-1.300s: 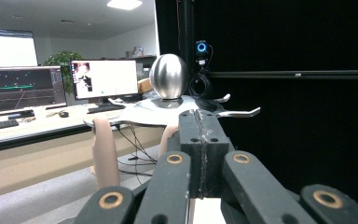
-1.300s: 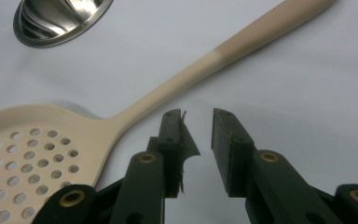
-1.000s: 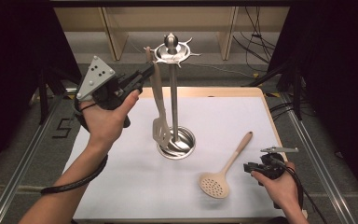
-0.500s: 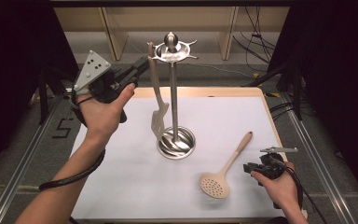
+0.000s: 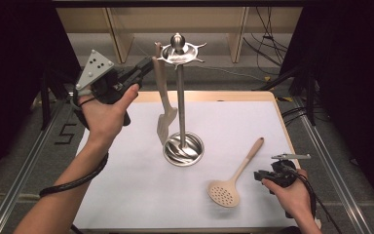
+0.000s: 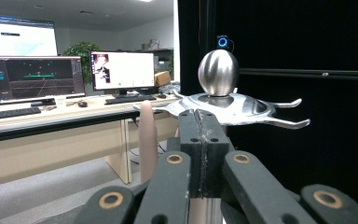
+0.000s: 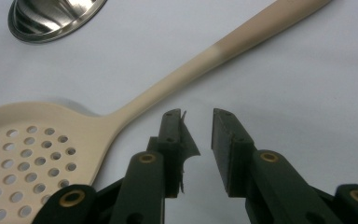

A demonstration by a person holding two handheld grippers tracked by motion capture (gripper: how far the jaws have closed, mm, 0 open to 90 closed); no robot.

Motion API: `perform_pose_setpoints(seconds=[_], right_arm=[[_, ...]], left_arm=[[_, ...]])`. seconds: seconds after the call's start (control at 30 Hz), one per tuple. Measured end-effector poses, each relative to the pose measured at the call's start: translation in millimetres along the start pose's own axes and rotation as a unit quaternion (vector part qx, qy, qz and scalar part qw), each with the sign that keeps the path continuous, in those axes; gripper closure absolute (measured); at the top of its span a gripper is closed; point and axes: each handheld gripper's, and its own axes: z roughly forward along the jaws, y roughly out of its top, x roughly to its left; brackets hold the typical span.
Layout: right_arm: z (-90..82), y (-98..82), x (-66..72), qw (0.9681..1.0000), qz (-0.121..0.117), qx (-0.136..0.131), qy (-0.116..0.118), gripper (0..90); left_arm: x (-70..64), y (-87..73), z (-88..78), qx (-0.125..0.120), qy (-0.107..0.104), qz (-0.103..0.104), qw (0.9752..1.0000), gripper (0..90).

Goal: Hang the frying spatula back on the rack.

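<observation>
A tall polished steel utensil stand [image 5: 180,102], with a round ribbed base, a slim pole and a hooked crown topped by a ball, stands near the middle of the white-covered worktop [image 5: 126,185]. A pale wooden slotted turner [image 5: 162,97] hangs upright just beside the pole at its 9 o'clock, its handle top level with the crown and its blade above the base; whether it is on a hook cannot be told. The left gripper [image 5: 148,66] is raised at the worktop's 10 o'clock, its tips close to the turner's handle top. In the left gripper view its jaws are pressed together with nothing between them, the turner's handle [image 6: 148,140] just to their left and the crown [image 6: 223,105] behind. A pale wooden perforated skimmer spoon [image 5: 233,175] lies flat at the stand's 5 o'clock, bowl toward the person. The right gripper [image 5: 259,176] rests low at the worktop's 4 o'clock, beside the spoon's handle; in the right gripper view its jaws stand apart, empty, just short of the handle [image 7: 205,60].
</observation>
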Motion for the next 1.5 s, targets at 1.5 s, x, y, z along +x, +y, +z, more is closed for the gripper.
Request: perform_pose_setpoints(seconds=[1.5], right_arm=[[-3.8,-2.8,-0.6,1.0000,-0.001,0.002,0.006,73.5]], left_arm=[[17.9,-1.3,6.1,0.024,0.008,0.022,0.9994,82.2]])
